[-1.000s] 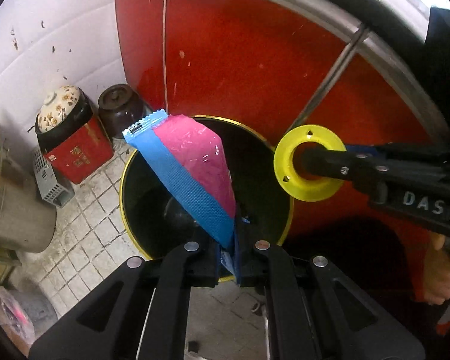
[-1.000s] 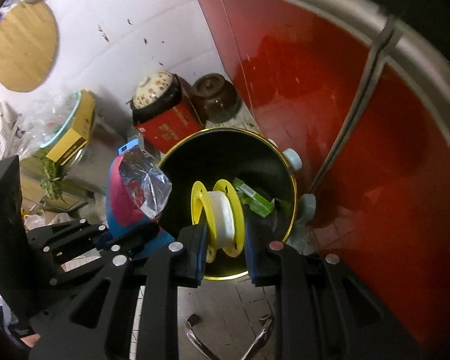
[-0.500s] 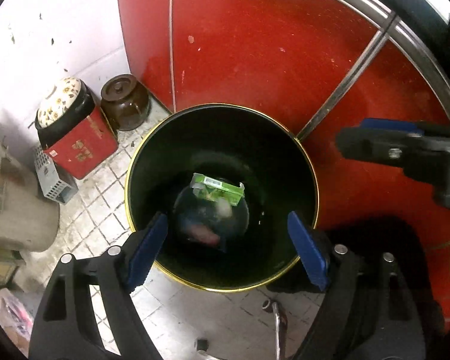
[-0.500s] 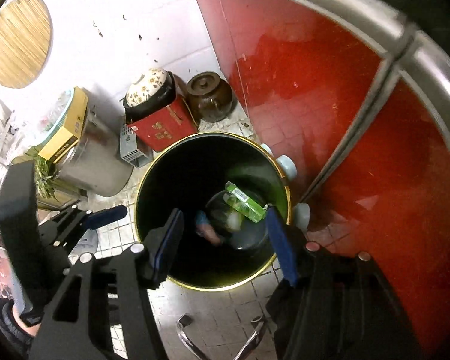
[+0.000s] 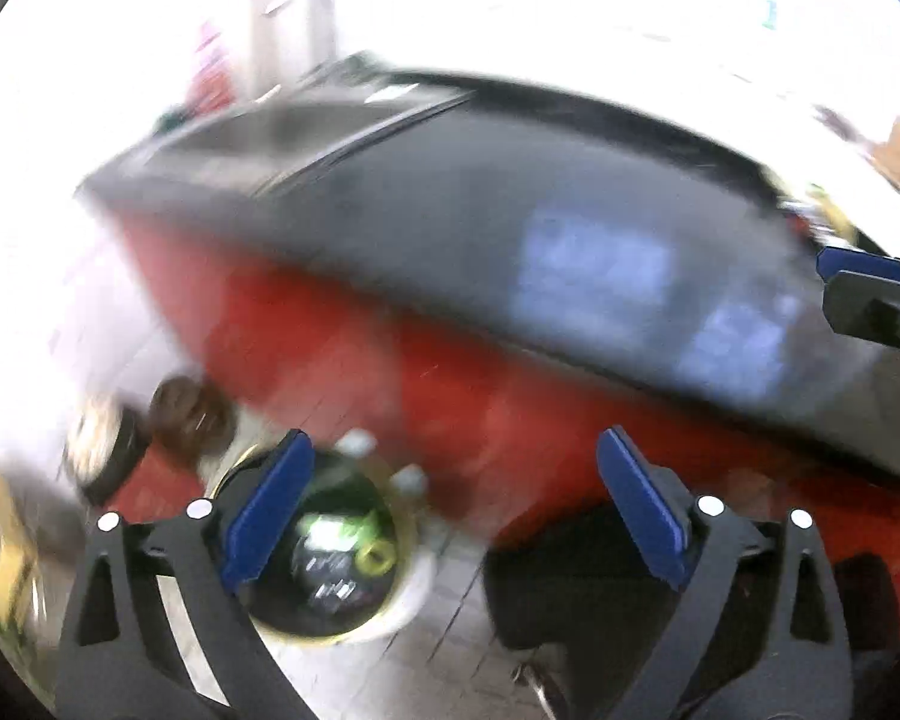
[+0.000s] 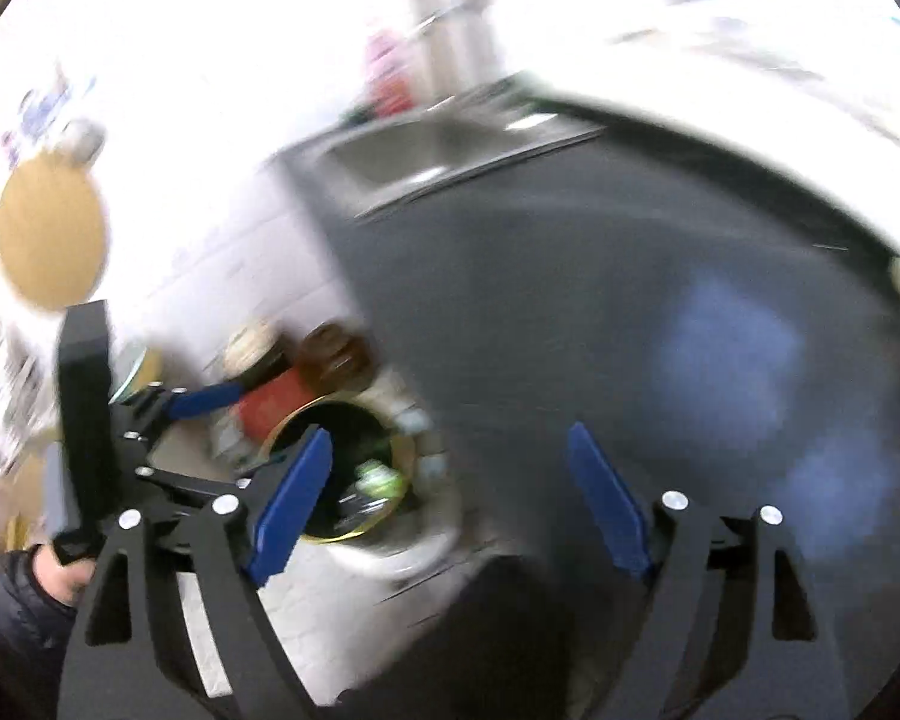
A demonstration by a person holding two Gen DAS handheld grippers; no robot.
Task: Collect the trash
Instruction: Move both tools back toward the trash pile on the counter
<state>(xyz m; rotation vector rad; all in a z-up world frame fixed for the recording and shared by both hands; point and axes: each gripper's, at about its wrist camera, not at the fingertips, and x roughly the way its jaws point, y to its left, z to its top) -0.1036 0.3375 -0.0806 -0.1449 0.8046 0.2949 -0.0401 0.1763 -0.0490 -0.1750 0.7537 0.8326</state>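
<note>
Both views are motion-blurred. The black trash bin with a gold rim [image 5: 324, 564] stands on the tiled floor, low and far below; it also shows in the right wrist view [image 6: 342, 474]. Green and yellow trash [image 5: 354, 540] lies inside it. My left gripper [image 5: 456, 516] is open and empty, raised well above the bin. My right gripper [image 6: 450, 498] is open and empty, also raised. The left gripper shows at the left of the right wrist view [image 6: 150, 420].
A dark countertop [image 5: 510, 228] over a red cabinet front [image 5: 390, 372] fills the middle. A steel sink [image 6: 426, 150] sits at its far end. A brown pot [image 5: 192, 414] and a red box [image 6: 270, 408] stand by the bin. A round wooden board [image 6: 48, 240] hangs on the wall.
Both grippers let go of their trash into the bin, then lifted up and away; the bin now looks small and the countertop has come into view.
</note>
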